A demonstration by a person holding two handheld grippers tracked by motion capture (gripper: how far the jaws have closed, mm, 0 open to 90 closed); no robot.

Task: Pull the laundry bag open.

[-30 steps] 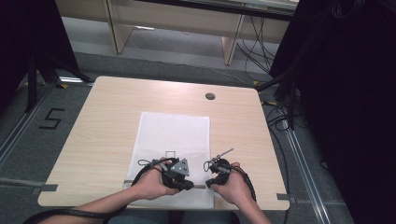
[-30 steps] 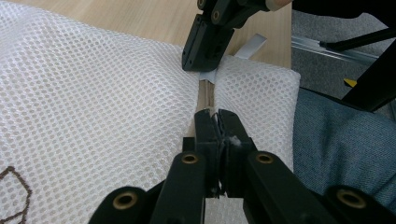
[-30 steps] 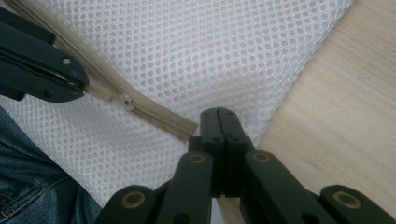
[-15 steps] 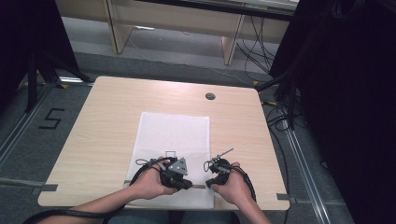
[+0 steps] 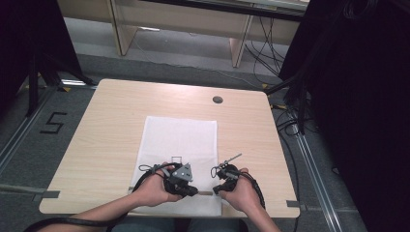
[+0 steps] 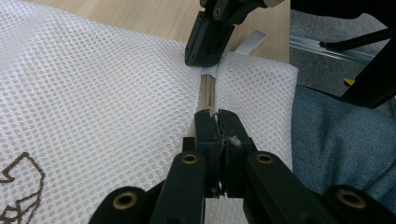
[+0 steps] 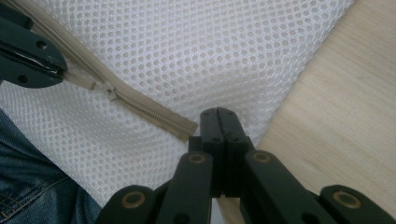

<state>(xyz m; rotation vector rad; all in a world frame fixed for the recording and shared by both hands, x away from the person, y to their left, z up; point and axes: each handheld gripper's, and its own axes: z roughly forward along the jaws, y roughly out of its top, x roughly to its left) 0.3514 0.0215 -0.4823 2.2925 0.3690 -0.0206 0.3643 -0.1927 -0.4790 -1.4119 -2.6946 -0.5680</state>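
My left gripper (image 6: 217, 122) is clenched on the zip (image 6: 206, 91) at the near edge of the bag (image 5: 178, 145). My right gripper (image 7: 220, 116) pinches the bag's corner. If I pull hard, the mesh could slip out or tear.

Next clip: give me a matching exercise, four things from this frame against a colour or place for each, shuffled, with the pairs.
Things:
1. mesh bag
2. zipper
3. table hole
4. floor "5"

Descriptions:
A. beige, along the bag's near edge
B. left of the table
C. white, lying flat on the table
D. far side of the tabletop, right of centre

Pairs: 1-C, 2-A, 3-D, 4-B
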